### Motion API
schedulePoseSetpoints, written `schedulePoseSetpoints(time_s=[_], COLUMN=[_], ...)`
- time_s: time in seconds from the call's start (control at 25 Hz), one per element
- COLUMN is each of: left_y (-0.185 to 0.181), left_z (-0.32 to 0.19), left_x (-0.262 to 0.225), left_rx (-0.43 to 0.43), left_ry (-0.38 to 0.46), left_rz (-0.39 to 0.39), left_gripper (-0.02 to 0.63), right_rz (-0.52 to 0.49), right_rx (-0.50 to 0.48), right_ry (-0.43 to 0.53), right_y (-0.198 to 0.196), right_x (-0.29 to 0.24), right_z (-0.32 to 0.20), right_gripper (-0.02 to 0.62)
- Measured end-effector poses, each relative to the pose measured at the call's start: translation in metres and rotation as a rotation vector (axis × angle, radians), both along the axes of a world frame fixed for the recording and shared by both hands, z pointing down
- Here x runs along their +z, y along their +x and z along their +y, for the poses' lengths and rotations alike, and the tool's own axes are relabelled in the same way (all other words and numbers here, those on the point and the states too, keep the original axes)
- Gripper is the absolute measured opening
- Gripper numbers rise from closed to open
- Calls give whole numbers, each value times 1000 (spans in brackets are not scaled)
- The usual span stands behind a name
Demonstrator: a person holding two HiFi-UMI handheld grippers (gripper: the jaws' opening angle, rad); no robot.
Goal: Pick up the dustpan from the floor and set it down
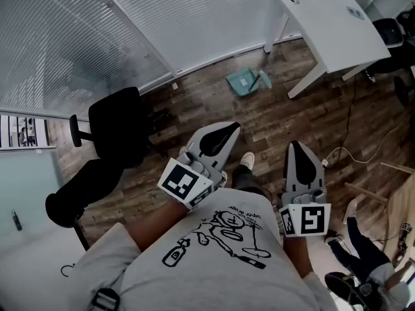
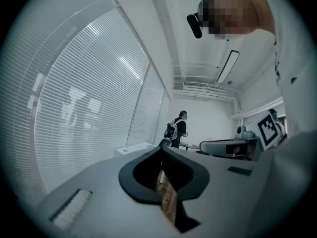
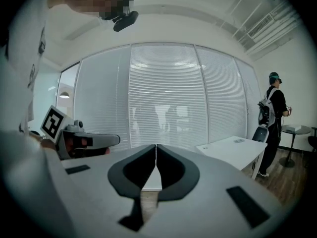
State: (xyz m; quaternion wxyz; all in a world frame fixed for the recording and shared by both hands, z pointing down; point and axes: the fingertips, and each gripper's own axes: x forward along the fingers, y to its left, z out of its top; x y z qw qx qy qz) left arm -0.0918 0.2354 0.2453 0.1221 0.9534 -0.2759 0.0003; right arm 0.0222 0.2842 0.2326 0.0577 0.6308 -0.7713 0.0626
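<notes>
Stage: approach; the pickup has not begun. The wooden floor (image 1: 194,102) carries a white worktop (image 1: 324,24) at the far right and a black chair (image 1: 117,128) at the left. The left gripper (image 1: 228,129) and right gripper (image 1: 296,146) are held at the person's waist, each with jaws pressed together on nothing. The teal dustpan (image 1: 244,81) lies on the floor near a worktop leg, well apart from both. Its contents cannot be made out. Next move: get closer, lower a gripper, and spread its jaws around the pan's edge.
</notes>
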Motion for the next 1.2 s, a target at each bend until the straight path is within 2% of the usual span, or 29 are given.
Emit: schedulePoseSetpoints(time_s=[0.28, 0.68, 0.96, 1.2], left_y=[47, 86, 105, 109], left_z=[-15, -44, -60, -87], left_x=[-4, 0, 7, 15], left_rx=[-23, -64, -85, -99], left_ry=[2, 9, -9, -26], left_rz=[-11, -26, -27, -27], left_gripper=[2, 2, 2, 2], right_rz=[-11, -4, -9, -17], right_rx=[-16, -41, -60, -95], right_ry=[-3, 0, -9, -25], right_y=[51, 96, 116, 112], right_x=[3, 6, 11, 19], right_z=[-19, -46, -67, -98], right_gripper=[6, 6, 6, 6])
